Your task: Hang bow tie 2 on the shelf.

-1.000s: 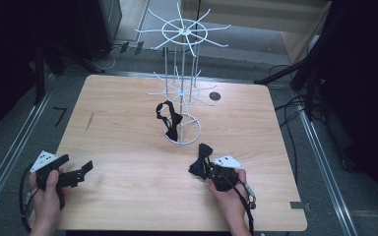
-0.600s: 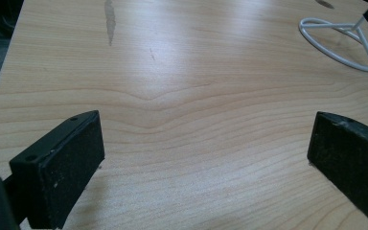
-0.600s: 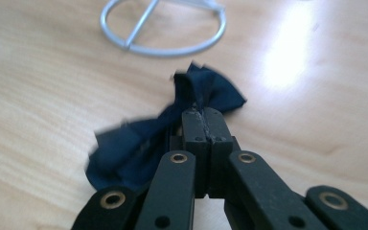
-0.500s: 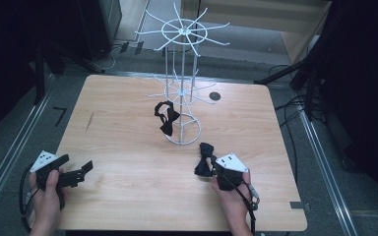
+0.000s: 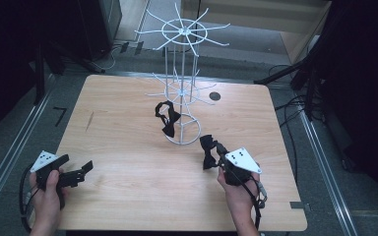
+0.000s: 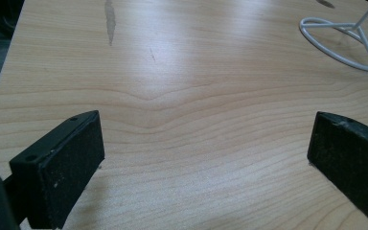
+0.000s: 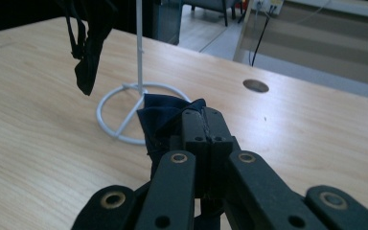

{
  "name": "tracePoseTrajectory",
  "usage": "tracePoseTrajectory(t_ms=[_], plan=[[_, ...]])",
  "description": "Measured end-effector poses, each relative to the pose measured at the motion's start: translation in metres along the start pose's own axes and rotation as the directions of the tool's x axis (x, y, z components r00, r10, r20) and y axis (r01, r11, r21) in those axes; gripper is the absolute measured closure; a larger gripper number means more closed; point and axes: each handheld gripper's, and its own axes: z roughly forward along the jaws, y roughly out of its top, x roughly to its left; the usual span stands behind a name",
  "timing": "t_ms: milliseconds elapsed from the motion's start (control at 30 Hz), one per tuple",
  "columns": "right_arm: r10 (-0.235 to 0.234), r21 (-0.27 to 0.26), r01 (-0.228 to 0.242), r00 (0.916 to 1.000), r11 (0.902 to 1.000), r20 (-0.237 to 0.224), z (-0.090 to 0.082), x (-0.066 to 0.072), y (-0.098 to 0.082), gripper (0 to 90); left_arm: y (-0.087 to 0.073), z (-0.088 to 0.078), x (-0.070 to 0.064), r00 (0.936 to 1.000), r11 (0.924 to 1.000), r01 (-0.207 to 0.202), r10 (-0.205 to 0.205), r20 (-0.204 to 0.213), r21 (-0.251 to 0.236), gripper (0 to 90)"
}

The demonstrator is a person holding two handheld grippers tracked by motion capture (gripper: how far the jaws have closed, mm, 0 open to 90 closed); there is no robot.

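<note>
- While the left tool (image 5: 81, 169) rests wide apart, nothing between, on the desk (image 5: 128, 196):
- right tool (image 5: 215, 153) clamps a bow tie (image 5: 206, 150), beside the wire rack (image 5: 182, 93).

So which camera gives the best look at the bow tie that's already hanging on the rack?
The high view: the hanging bow tie shows whole on the white wire rack. The right gripper view catches just its lower part, cut off at the top. The left gripper view has the rack's base ring.
</note>
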Motion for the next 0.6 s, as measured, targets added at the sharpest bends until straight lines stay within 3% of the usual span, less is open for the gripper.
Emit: tracePoseTrajectory(t_ms=[600], plan=[[-0.003, -0.101, -0.001, 0.9994, 0.9949, -0.035, 0.000, 0.007, 0.036, 90.0, 0.000, 0.000, 0.000, 1.0000, 1.0000, 0.000, 0.000, 0.000, 0.000, 0.0]])
